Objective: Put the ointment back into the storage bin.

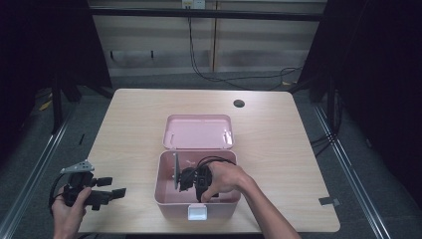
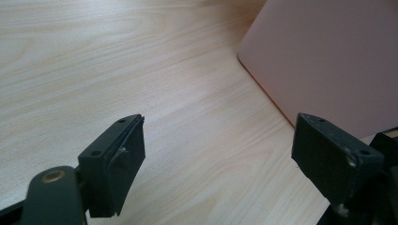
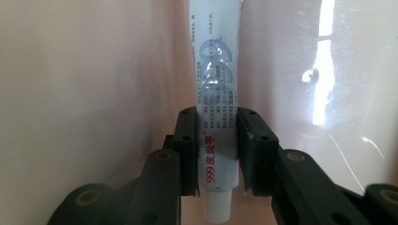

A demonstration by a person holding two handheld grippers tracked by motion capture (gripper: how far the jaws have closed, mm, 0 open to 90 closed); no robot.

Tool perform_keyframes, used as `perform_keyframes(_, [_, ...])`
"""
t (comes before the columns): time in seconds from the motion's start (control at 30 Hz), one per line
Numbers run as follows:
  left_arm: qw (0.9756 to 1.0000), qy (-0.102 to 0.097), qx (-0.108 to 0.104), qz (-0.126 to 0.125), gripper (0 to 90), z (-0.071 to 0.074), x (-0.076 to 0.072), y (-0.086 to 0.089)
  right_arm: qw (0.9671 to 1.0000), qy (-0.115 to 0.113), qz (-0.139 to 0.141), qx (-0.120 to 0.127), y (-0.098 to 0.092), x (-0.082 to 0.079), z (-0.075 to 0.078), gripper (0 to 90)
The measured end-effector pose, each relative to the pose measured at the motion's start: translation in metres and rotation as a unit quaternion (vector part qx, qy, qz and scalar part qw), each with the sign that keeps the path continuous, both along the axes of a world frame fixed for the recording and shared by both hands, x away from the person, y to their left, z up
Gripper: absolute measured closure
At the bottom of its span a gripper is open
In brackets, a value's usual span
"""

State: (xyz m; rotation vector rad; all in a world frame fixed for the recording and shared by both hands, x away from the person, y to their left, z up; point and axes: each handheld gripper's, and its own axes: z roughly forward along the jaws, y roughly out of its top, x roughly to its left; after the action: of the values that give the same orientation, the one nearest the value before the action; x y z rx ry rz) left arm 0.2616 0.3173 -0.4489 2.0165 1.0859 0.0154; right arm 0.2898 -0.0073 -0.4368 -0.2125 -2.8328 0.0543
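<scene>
Counter (image 1: 134,119): we see a pale wood top, bare but for the box and a dark round hole near its far edge.
Pink box (image 1: 164,194): it sits near the counter's front edge, about midway along it, with its lid (image 1: 198,131) thrown back flat toward the far edge.
Right claw (image 1: 191,180): our right hand has it down inside the box; in the right gripper view its jaws are clamped on a tube.
Left claw (image 1: 110,187): it hangs over the counter's front left corner, jaws spread wide with nothing between them, well apart from the box.
Tube (image 3: 216,117): a white ointment tube printed with "999", pinched near its cap end, lying along the claw against the pink inner walls.
Progress: we judge the tube already inside the box but not yet released; letting go, drawing the claw out and perhaps closing the lid are left.
</scene>
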Motion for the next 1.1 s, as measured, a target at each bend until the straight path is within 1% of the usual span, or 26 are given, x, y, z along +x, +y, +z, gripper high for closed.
perform_keyframes(0.2, [1.0000,0.000,0.000,0.000,17.6,0.000,0.000,0.000,1.0000,0.003,-0.003,-0.002,-0.001,0.000,0.001,70.1])
perform_keyframes(0.27, [1.0000,0.000,-0.001,0.000,17.7,0.000,0.000,0.000,1.0000,0.002,0.000,-0.007,-0.001,0.000,0.003,69.6])
perform_keyframes(0.33, [1.0000,0.000,0.000,0.001,17.7,0.000,0.000,0.000,1.0000,0.000,-0.005,-0.003,-0.002,0.000,0.003,68.5])
perform_keyframes(0.47, [1.0000,0.000,0.000,0.001,17.7,0.000,0.000,0.000,1.0000,-0.002,-0.006,-0.001,-0.003,0.000,0.004,68.2])
perform_keyframes(0.53, [1.0000,0.000,-0.001,0.001,17.6,0.000,0.000,0.000,1.0000,-0.005,-0.004,-0.004,-0.004,-0.001,0.007,68.2])
perform_keyframes(0.63, [1.0000,0.000,0.000,0.001,17.6,0.000,0.000,0.000,0.9999,-0.011,-0.006,0.002,-0.005,-0.002,0.009,68.2])
perform_keyframes(0.73, [1.0000,0.000,0.000,0.000,17.6,0.000,0.000,0.000,0.9998,-0.014,-0.011,-0.008,-0.008,-0.001,0.012,67.9])
perform_keyframes(0.8, [1.0000,0.000,0.000,0.001,17.6,0.000,0.000,0.000,0.9998,-0.013,-0.016,-0.002,-0.010,-0.001,0.013,67.3])
perform_keyframes(0.87, [1.0000,0.000,0.000,0.000,17.6,0.000,0.000,0.000,0.9997,-0.017,-0.015,-0.002,-0.012,0.000,0.016,67.1])
perform_keyframes(0.9, [1.0000,0.000,0.001,0.001,17.6,0.000,0.000,0.000,0.9998,-0.015,-0.016,0.002,-0.013,0.000,0.017,67.0])
perform_keyframes(0.93, [1.0000,0.000,0.001,0.001,17.6,0.000,0.000,0.000,0.9997,-0.015,-0.018,0.002,-0.014,0.000,0.018,66.7])
perform_keyframes(0.97, [1.0000,0.000,0.002,0.002,17.7,0.000,0.000,0.000,0.9995,-0.015,-0.026,0.003,-0.015,0.000,0.018,66.3])
perform_keyframes(1.1, [1.0000,0.001,0.001,0.002,17.6,0.000,0.000,0.000,0.9997,-0.013,-0.022,0.000,-0.017,0.001,0.022,65.6])
